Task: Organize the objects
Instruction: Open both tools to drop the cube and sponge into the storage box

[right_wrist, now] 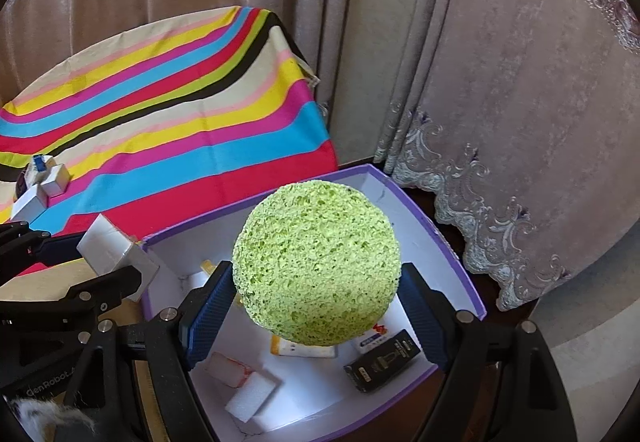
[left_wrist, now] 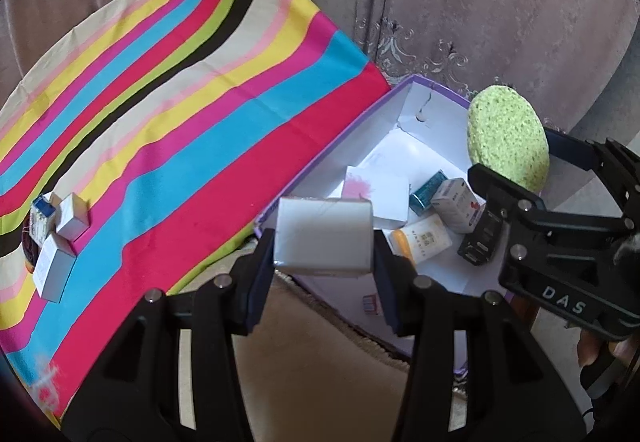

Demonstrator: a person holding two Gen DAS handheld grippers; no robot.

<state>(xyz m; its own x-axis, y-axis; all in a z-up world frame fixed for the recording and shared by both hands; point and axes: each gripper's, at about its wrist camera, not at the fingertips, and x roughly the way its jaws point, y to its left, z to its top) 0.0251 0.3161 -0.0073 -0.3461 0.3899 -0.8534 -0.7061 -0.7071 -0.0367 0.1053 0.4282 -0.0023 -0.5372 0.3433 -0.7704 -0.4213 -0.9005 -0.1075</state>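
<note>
My left gripper (left_wrist: 324,242) is shut on a white box (left_wrist: 323,236) and holds it over the near left edge of the purple-rimmed box (left_wrist: 436,83); it also shows in the right wrist view (right_wrist: 114,254). My right gripper (right_wrist: 316,282) is shut on a round green sponge (right_wrist: 318,262) above the purple-rimmed box (right_wrist: 416,209); the sponge also shows in the left wrist view (left_wrist: 506,131). Inside the box lie several small items, among them a black carton (right_wrist: 382,360), a white foam block (right_wrist: 250,396) and a teal packet (left_wrist: 428,191).
A table with a striped cloth (left_wrist: 180,89) stands to the left. Three small boxes (left_wrist: 56,238) sit at its left edge. Curtains (right_wrist: 500,81) hang behind. Beige carpet (left_wrist: 312,362) lies below.
</note>
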